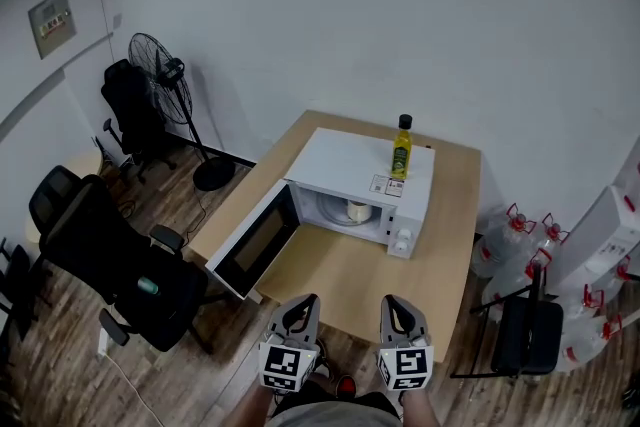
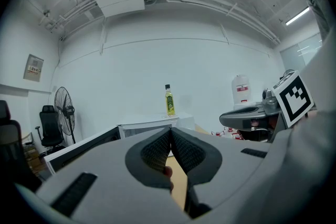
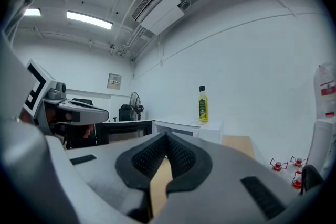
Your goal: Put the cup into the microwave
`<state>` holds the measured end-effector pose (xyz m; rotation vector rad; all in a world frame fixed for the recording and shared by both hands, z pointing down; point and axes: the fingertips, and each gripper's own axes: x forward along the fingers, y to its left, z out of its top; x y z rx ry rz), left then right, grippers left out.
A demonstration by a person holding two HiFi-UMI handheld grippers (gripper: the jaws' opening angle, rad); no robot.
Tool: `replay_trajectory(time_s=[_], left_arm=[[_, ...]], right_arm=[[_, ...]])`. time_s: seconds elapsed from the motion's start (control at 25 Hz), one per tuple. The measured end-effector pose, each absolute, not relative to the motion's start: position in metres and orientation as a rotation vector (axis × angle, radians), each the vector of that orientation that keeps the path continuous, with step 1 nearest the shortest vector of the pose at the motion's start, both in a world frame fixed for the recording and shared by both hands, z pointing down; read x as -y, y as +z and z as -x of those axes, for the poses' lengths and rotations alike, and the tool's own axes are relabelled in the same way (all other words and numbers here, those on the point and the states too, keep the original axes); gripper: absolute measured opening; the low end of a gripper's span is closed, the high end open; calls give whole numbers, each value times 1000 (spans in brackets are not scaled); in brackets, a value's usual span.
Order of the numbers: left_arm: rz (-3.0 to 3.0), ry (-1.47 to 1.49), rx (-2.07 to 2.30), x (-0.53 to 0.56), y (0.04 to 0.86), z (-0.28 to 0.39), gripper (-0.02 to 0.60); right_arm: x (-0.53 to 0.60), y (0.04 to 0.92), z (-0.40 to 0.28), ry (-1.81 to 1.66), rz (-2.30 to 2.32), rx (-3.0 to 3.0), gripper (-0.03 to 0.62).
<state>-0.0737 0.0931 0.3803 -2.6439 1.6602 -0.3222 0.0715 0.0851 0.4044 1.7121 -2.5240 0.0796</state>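
A cream cup (image 1: 357,211) stands inside the white microwave (image 1: 340,163) on the wooden table (image 1: 370,275). The microwave's door (image 1: 258,240) hangs open toward the left. Both my grippers hover side by side over the table's near edge, well short of the microwave. My left gripper (image 1: 304,300) is shut with nothing between its pads (image 2: 157,149). My right gripper (image 1: 392,301) is shut too, its pads (image 3: 178,152) meeting at the tip and empty. In the left gripper view the microwave (image 2: 149,126) lies ahead past the jaws; the cup is hidden there.
A yellow oil bottle (image 1: 401,151) stands on top of the microwave. A floor fan (image 1: 160,75) and black office chairs (image 1: 110,255) are to the left. Water jugs (image 1: 510,240) and a black stool (image 1: 520,330) are to the right of the table.
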Motion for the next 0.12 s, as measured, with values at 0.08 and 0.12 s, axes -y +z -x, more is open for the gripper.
replay_trajectory(time_s=[0.08,0.12], left_arm=[[2643,-326,-1657,-95,380,73,23],[2643,-328,-1656,-95,381,73,23]], right_arm=[[-86,404,-71,76,-1711,2529,18],[-87,404,-71,75,-1710,2532,18]])
